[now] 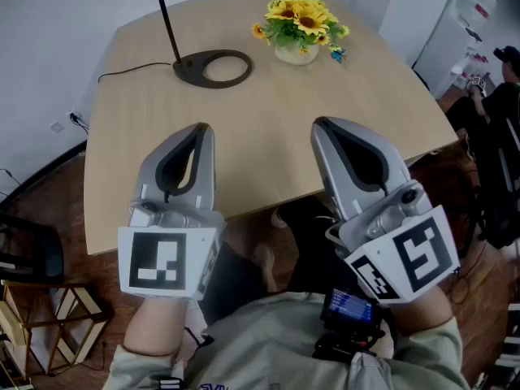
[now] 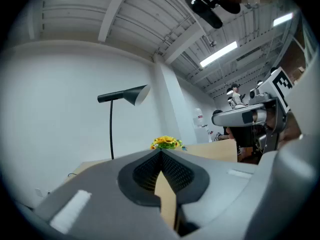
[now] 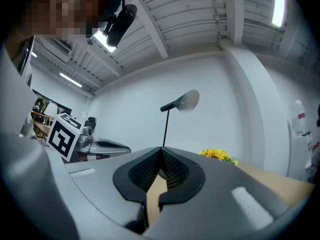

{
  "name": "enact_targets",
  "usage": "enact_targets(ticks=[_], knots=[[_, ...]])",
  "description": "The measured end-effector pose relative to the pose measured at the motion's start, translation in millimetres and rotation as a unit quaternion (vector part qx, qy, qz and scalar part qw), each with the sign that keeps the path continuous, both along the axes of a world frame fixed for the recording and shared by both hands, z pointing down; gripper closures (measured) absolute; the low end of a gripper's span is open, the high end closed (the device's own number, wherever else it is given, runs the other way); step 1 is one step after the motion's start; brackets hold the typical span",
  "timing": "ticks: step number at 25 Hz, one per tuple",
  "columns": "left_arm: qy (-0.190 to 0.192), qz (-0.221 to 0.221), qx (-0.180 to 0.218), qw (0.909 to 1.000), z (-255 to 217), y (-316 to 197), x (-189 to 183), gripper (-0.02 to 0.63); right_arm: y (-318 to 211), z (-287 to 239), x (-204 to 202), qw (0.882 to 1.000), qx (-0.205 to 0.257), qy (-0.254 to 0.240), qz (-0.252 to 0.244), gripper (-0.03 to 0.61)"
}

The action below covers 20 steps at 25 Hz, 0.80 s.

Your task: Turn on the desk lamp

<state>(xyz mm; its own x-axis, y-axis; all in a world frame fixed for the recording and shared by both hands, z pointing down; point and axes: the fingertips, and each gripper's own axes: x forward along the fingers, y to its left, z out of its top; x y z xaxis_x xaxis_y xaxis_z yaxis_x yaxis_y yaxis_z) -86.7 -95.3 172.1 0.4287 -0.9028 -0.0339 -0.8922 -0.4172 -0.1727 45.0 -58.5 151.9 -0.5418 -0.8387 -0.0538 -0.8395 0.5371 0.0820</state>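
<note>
The desk lamp stands at the far left of the wooden table (image 1: 268, 128): a black ring base (image 1: 213, 67) with a thin black pole (image 1: 166, 16) rising out of the head view. Its shade (image 2: 131, 94) is unlit in the left gripper view, and the same shade (image 3: 184, 101) shows in the right gripper view. My left gripper (image 1: 201, 128) hovers over the near table edge, shut and empty. My right gripper (image 1: 318, 123) hangs beside it, also shut with nothing held. Both are well short of the lamp.
A white pot of yellow sunflowers (image 1: 299, 23) sits at the far side, right of the lamp base. The lamp's cord (image 1: 130, 71) trails off the left edge. A person (image 1: 496, 104) stands at the right beyond the table. A wooden stand (image 1: 57, 315) sits on the floor at left.
</note>
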Motion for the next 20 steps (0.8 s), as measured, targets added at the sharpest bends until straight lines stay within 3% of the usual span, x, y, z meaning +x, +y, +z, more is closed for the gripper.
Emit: enact_targets(ticks=[5, 20], knots=[[0.005, -0.003, 0.012, 0.9999, -12, -27, 2, 0.615, -25, -18, -8, 0.999, 0.03, 0.005, -0.01, 0.579], [-0.009, -0.025, 0.029, 0.9992, -38, -79, -9, 0.615, -74, -34, -18, 0.999, 0.035, -0.004, -0.023, 0.579]])
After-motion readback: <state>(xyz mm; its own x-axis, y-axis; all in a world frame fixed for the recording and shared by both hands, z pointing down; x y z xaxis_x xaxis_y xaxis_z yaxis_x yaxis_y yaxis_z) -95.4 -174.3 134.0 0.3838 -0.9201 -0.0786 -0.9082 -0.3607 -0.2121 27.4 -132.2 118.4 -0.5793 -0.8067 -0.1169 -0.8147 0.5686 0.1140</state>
